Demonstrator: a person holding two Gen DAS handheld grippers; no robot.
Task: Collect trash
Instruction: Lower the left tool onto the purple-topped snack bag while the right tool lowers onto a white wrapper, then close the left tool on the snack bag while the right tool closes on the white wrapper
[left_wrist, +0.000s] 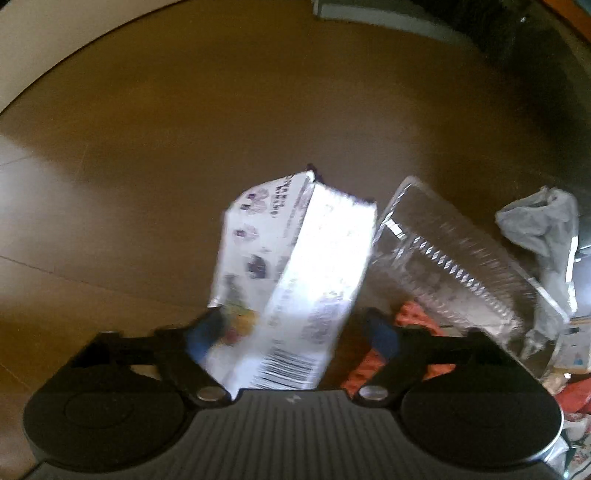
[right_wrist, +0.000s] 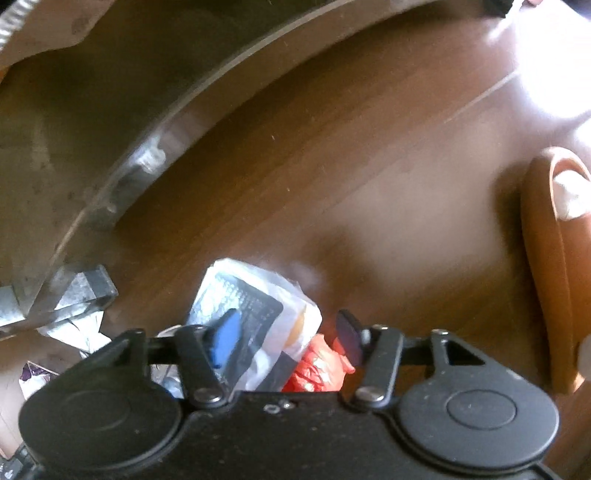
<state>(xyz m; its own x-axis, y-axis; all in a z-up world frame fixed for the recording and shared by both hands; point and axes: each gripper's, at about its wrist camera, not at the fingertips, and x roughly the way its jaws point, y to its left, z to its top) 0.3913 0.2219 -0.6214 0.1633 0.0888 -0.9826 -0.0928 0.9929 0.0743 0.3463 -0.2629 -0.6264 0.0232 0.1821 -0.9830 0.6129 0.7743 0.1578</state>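
Left gripper (left_wrist: 295, 328) has its jaws spread wide around a white printed wrapper (left_wrist: 295, 266) standing between them, not pinched. Right gripper (right_wrist: 288, 336) is likewise open over a clear bag (right_wrist: 258, 314) and red crumpled wrapper (right_wrist: 317, 365) on the wooden floor (right_wrist: 369, 184). Closing off-centre could let the slick wrapper slide out, I reckon. Just beside it a clear plastic tray (left_wrist: 450, 266) and grey crumpled bag (left_wrist: 543, 229) crowd the left side
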